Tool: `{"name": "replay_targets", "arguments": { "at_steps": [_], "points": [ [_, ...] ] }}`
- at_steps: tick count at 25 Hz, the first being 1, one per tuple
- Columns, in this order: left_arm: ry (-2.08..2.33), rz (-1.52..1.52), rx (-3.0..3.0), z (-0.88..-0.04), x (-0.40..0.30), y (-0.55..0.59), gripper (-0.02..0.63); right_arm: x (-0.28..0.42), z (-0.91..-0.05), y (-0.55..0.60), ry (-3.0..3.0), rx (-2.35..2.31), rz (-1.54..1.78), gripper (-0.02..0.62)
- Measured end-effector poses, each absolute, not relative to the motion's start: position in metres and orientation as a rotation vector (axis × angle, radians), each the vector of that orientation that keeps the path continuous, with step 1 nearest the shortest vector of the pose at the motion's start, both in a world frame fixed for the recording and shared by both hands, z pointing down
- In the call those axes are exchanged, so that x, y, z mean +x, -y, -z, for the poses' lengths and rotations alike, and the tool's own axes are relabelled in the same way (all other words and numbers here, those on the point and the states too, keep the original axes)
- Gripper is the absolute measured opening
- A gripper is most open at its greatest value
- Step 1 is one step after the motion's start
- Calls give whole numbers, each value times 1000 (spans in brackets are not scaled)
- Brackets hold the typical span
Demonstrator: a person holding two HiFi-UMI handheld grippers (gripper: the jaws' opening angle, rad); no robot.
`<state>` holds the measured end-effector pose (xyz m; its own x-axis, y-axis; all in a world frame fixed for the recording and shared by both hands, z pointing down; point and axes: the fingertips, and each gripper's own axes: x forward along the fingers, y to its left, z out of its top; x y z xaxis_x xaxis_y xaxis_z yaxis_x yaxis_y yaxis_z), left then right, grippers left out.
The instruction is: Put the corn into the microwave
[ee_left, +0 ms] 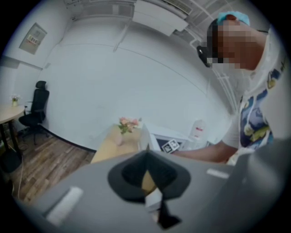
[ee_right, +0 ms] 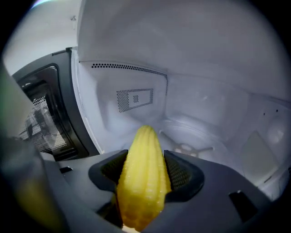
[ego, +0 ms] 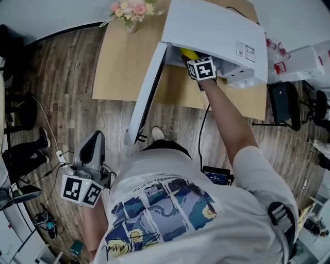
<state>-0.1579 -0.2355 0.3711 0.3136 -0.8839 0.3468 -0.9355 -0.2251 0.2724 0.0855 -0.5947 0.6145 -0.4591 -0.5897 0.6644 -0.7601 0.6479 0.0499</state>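
Note:
A yellow corn cob point(ee_right: 142, 159) is held between the dark pads of my right gripper point(ee_right: 144, 175), which is shut on it, tip pointing forward. The cob sits just inside the open white microwave point(ego: 216, 26), above the cavity floor and its turntable hub point(ee_right: 191, 148). From the head view, my right gripper point(ego: 192, 58) reaches into the opening with a bit of the corn point(ego: 186, 52) showing. The microwave door point(ego: 147, 98) swings out to the left. My left gripper point(ego: 93, 149) hangs low by the person's left side, far from the microwave, jaws shut with nothing in them.
The microwave stands on a tan table point(ego: 118, 62) with a vase of pink flowers point(ego: 131, 13) at its far left corner. A black chair point(ego: 286, 105) and white boxes point(ego: 304, 62) are to the right. Cables and a power strip point(ego: 59, 154) lie on the wooden floor.

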Motion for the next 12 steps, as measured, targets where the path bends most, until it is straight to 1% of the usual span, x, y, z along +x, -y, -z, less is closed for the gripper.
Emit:
{"name": "replay_targets", "arguments": {
  "at_steps": [12],
  "points": [
    [1650,-171,2104,-376,-168,232,6,70,-622,617,2190,1055,-257,249]
  ]
}}
